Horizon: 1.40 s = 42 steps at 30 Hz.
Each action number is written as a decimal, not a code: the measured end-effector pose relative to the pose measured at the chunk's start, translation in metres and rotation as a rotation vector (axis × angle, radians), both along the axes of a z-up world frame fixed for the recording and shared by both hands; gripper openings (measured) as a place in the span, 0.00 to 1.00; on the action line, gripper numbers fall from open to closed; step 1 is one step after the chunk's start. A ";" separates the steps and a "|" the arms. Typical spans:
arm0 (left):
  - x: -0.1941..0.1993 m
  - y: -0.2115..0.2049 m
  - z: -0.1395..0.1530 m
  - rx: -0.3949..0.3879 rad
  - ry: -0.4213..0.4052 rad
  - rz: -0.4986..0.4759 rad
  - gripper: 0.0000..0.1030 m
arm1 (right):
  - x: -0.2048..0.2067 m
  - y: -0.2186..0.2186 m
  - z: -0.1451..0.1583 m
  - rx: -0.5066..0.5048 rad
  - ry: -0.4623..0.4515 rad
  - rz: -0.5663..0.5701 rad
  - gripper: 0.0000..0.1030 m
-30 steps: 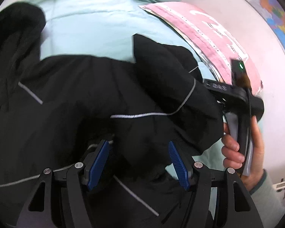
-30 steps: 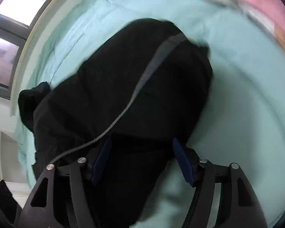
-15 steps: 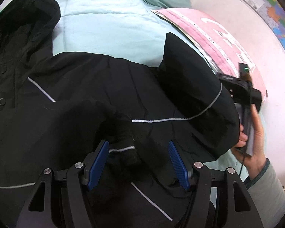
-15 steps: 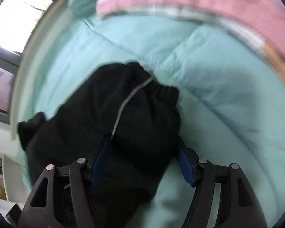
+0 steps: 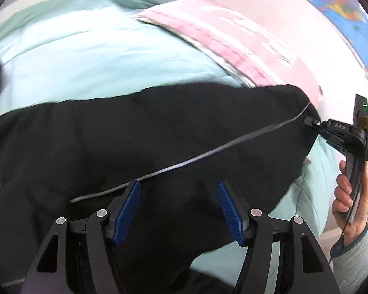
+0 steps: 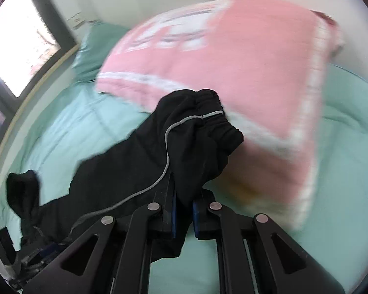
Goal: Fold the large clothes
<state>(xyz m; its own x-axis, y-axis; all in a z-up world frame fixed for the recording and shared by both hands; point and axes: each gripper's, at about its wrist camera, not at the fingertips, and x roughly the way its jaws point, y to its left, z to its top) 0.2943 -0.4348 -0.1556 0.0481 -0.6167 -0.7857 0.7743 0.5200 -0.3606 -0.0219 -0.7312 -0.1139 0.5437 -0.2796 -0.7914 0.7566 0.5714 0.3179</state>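
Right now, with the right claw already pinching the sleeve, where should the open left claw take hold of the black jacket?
Grip the jacket body just below the left claw, coming straight down: fabric bunches between its open pads.

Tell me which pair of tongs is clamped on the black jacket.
The right tongs: blue pads pinch the jacket sleeve near its cuff. The left tongs stand open over the jacket, gripping nothing.

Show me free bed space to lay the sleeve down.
Free: mint quilt beyond the black jacket, left of the pink blanket; also quilt right of the sleeve, below the blanket. Crowded: near side, under the jacket.
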 end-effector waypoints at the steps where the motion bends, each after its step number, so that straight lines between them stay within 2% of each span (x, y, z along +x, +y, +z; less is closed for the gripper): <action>1: -0.001 -0.007 -0.006 -0.003 0.002 -0.022 0.64 | -0.006 -0.007 -0.012 0.035 0.000 0.007 0.12; 2: -0.001 -0.017 -0.020 0.024 0.018 -0.039 0.64 | -0.009 -0.011 -0.025 0.057 0.021 -0.001 0.13; 5: 0.000 -0.028 -0.049 0.085 0.009 -0.048 0.64 | -0.003 -0.015 -0.050 0.072 0.053 -0.009 0.26; 7: -0.003 -0.026 -0.051 0.060 -0.025 -0.056 0.64 | -0.004 -0.013 -0.051 0.070 0.006 -0.004 0.29; 8: -0.004 -0.023 -0.048 0.041 -0.035 -0.057 0.64 | -0.004 -0.013 -0.049 0.059 -0.017 0.001 0.35; 9: -0.006 -0.021 -0.046 0.031 -0.036 -0.056 0.64 | -0.007 -0.012 -0.049 0.049 -0.024 0.002 0.47; 11: -0.005 -0.013 -0.041 -0.001 -0.029 -0.050 0.64 | -0.009 -0.015 -0.047 0.046 -0.048 0.005 0.57; 13: -0.005 -0.002 -0.035 -0.035 -0.026 -0.035 0.64 | -0.001 -0.017 -0.051 0.058 -0.074 0.018 0.57; 14: -0.009 0.004 -0.031 -0.044 -0.038 -0.026 0.64 | 0.000 -0.015 -0.052 0.052 -0.079 0.019 0.50; 15: -0.012 0.011 -0.025 -0.048 -0.070 -0.004 0.64 | 0.007 -0.013 -0.051 0.046 -0.078 0.023 0.36; 17: -0.024 0.032 -0.005 -0.054 -0.116 0.031 0.64 | 0.012 0.002 -0.044 0.009 -0.110 0.056 0.21; 18: -0.024 0.038 0.001 -0.054 -0.131 0.048 0.64 | 0.010 0.014 -0.036 -0.031 -0.132 0.084 0.19; 20: -0.027 0.064 0.015 -0.058 -0.161 0.102 0.64 | 0.009 0.039 -0.018 -0.101 -0.169 0.134 0.19; 23: -0.034 0.107 0.036 -0.079 -0.168 0.166 0.64 | 0.015 0.075 0.010 -0.137 -0.225 0.211 0.19; 26: -0.040 0.143 0.057 -0.076 -0.199 0.220 0.64 | 0.048 0.125 0.048 -0.201 -0.200 0.345 0.19; 29: -0.040 0.183 0.074 -0.016 -0.254 0.310 0.64 | 0.080 0.177 0.075 -0.253 -0.181 0.454 0.19; 33: -0.037 0.238 0.084 -0.047 -0.224 0.388 0.64 | 0.131 0.257 0.095 -0.291 -0.166 0.599 0.19; 36: -0.035 0.275 0.085 -0.053 -0.222 0.447 0.64 | 0.168 0.315 0.082 -0.267 -0.130 0.695 0.19; 40: -0.036 0.305 0.074 -0.038 -0.207 0.499 0.64 | 0.211 0.388 0.026 -0.231 -0.010 0.816 0.19; 42: -0.033 0.318 0.067 -0.037 -0.185 0.519 0.64 | 0.227 0.417 -0.014 -0.219 0.062 0.843 0.19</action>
<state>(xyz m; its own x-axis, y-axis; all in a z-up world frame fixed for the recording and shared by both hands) 0.2609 -0.1163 -0.0889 0.4887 -0.5022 -0.7134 0.4720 0.8399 -0.2679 0.2052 -0.3139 -0.1276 0.5958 0.0471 -0.8018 0.0661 0.9920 0.1074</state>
